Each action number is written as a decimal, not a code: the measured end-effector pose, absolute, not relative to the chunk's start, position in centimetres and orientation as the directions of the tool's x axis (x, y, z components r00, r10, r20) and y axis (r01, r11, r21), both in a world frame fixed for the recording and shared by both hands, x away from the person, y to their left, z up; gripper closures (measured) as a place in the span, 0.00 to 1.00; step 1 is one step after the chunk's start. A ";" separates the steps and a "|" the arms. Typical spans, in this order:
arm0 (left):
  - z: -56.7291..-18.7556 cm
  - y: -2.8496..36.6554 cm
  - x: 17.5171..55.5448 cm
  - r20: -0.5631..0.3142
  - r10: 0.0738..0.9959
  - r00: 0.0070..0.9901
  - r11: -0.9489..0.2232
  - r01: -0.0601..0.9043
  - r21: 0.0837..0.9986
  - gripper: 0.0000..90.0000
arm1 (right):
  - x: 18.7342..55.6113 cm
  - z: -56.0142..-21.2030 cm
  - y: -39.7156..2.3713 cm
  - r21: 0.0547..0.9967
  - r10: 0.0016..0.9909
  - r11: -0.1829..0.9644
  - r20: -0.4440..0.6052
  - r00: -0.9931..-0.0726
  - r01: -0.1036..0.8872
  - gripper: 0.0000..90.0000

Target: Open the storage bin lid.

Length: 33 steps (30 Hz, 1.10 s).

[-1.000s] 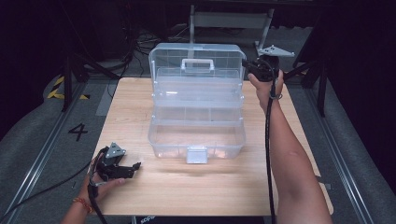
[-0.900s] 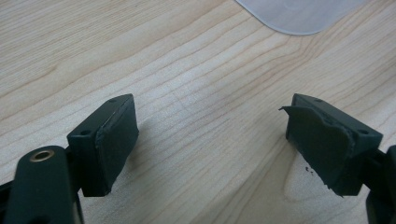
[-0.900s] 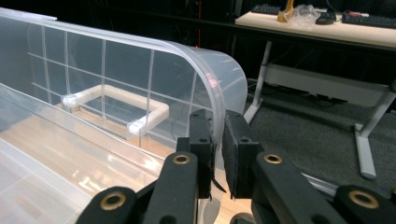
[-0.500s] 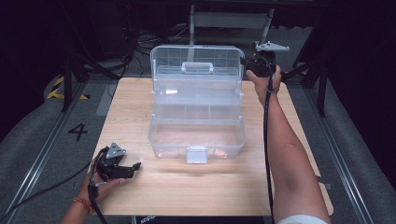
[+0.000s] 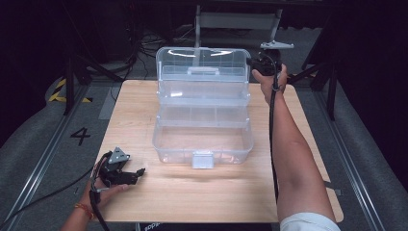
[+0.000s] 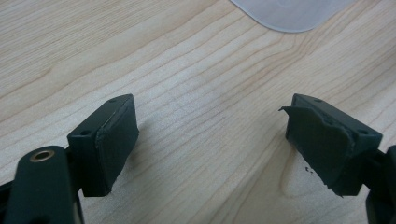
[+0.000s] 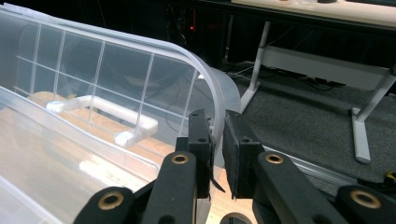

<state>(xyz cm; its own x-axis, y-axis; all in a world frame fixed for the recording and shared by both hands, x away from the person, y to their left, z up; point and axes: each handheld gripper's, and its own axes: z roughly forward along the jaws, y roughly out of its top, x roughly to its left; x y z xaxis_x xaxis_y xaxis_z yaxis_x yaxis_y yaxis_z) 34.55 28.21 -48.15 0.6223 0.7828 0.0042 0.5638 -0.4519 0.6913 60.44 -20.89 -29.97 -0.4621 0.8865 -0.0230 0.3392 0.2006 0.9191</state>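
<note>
The clear plastic box [image 5: 203, 115] is sitting in the middle of the high view on the wooden table [image 5: 144, 110], tiers fanned out, lid [image 5: 202, 65] standing up at the back near the top centre of the frame. A white handle [image 7: 105, 109] is showing through the lid at centre left of the right gripper view. The latch [image 5: 202, 159] is hanging at the box's front wall, lower centre.

The right gripper [image 5: 254, 63] is pinching the lid's right edge, upper right of centre in the high view; in the right gripper view [image 7: 218, 154] the jaws are clenched on the thin clear rim, pads pressing from both sides. The step in hand is, by my reading, swinging the lid on its hinge; whether it is opening or closing I cannot tell from this alone.

The left gripper [image 5: 140, 172] is resting low on the table at lower left, well apart from the box, jaws released and holding nothing; in the left gripper view [image 6: 212, 140] bare wood is showing between the pads, and a corner of the box is peeking in at the top right.

The next move is probably calling for keeping the pinch firm while following the lid's arc, as thin slick plastic could slip. The left gripper may be needed to steady the base.
</note>
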 end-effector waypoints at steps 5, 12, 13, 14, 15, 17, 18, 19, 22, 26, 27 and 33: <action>-48.2 28.1 34.5 -0.007 0.781 0.625 -0.449 0.568 0.690 0.19 | 61.2 -30.4 -20.9 0.915 0.888 0.214 -0.037 -0.458 0.342 0.91; -48.1 28.2 34.6 -0.001 0.775 0.632 -0.459 0.564 0.687 0.19 | 62.1 -31.3 -20.8 0.914 0.894 0.201 -0.025 -0.447 0.352 0.91; -48.1 28.2 34.6 -0.001 0.775 0.632 -0.459 0.564 0.687 0.19 | 62.2 -31.4 -20.8 0.916 0.895 0.194 -0.018 -0.446 0.351 0.91; -48.1 28.2 34.6 -0.002 0.775 0.632 -0.458 0.564 0.687 0.19 | 62.2 -31.4 -20.8 0.916 0.895 0.194 -0.018 -0.446 0.351 0.91; -48.1 28.2 34.6 -0.001 0.775 0.632 -0.459 0.565 0.686 0.19 | 62.3 -31.7 -20.8 0.916 0.896 0.187 -0.011 -0.443 0.355 0.90; -48.1 28.2 34.6 -0.003 0.774 0.634 -0.458 0.562 0.688 0.19 | 62.4 -31.7 -20.8 0.914 0.896 0.197 -0.021 -0.443 0.356 0.90; -48.1 28.2 34.6 -0.003 0.774 0.634 -0.458 0.562 0.688 0.19 | 62.4 -31.7 -20.7 0.913 0.896 0.203 -0.028 -0.444 0.353 0.90; -48.1 28.2 34.6 -0.007 0.775 0.632 -0.454 0.565 0.689 0.19 | 62.5 -31.7 -20.7 0.912 0.896 0.210 -0.034 -0.443 0.353 0.90; -48.1 28.2 34.6 -0.004 0.773 0.634 -0.457 0.562 0.689 0.19 | 62.5 -31.8 -20.7 0.911 0.894 0.215 -0.038 -0.446 0.352 0.90; -48.1 28.2 34.6 -0.003 0.773 0.634 -0.458 0.562 0.689 0.19 | 62.7 -31.9 -20.7 0.909 0.895 0.213 -0.036 -0.444 0.357 0.89; -48.1 28.2 34.6 -0.008 0.775 0.632 -0.454 0.564 0.689 0.19 | 62.8 -32.1 -20.7 0.908 0.896 0.218 -0.040 -0.443 0.359 0.89; -48.1 28.2 34.6 -0.008 0.773 0.634 -0.456 0.565 0.688 0.19 | 63.3 -32.3 -20.6 0.900 0.898 0.224 -0.042 -0.439 0.373 0.88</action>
